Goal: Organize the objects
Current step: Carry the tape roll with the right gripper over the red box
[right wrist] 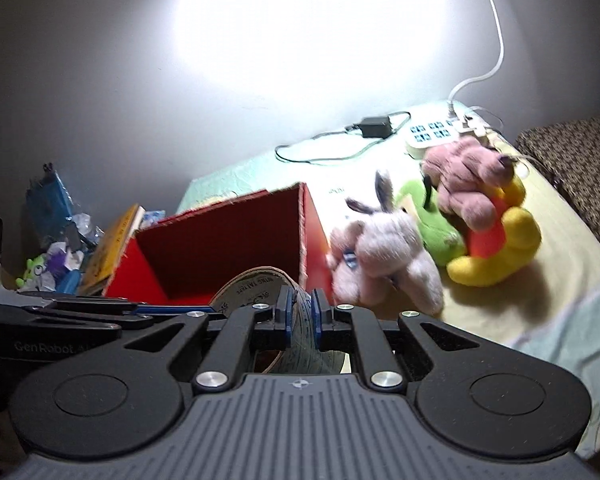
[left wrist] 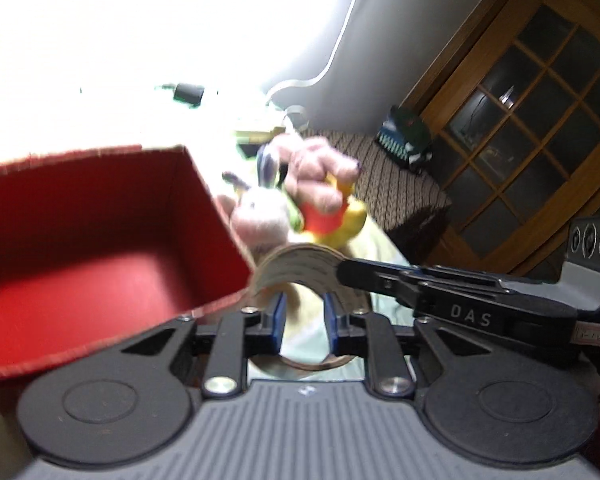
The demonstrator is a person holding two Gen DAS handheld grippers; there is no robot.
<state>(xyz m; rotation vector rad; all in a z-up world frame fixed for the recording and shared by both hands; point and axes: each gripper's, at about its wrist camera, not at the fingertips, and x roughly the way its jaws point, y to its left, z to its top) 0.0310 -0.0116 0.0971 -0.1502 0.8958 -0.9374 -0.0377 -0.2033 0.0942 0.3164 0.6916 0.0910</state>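
Item: roll of tape [right wrist: 260, 284], brown-cored with printed wrap, carried by both tools at once.

- Right gripper [right wrist: 299, 314]: jaws fully closed, blue pads pinching the roll's band edge-on. The firm grip evidently bore the load.
- Left gripper [left wrist: 304, 320]: jaws narrow; the roll [left wrist: 300, 268] arched over and around its blue fingers [left wrist: 278, 318]. Whether the pads pressed on the band could not be told. It probably served to steady the ring.
- The right tool's black finger reached across the left view onto the roll's rim.

Beyond, just beside the roll: red box [right wrist: 236, 236], open-topped, apparently empty, the likely receptacle.

Right of the box: pale rabbit plush [right wrist: 384, 256], touching its wall; then a green plush [right wrist: 432, 228], a pink one [right wrist: 464, 180] and a yellow-and-orange one [right wrist: 496, 248], piled together.

Farthest: power strip [right wrist: 432, 132], black adapter [right wrist: 374, 126], wall.
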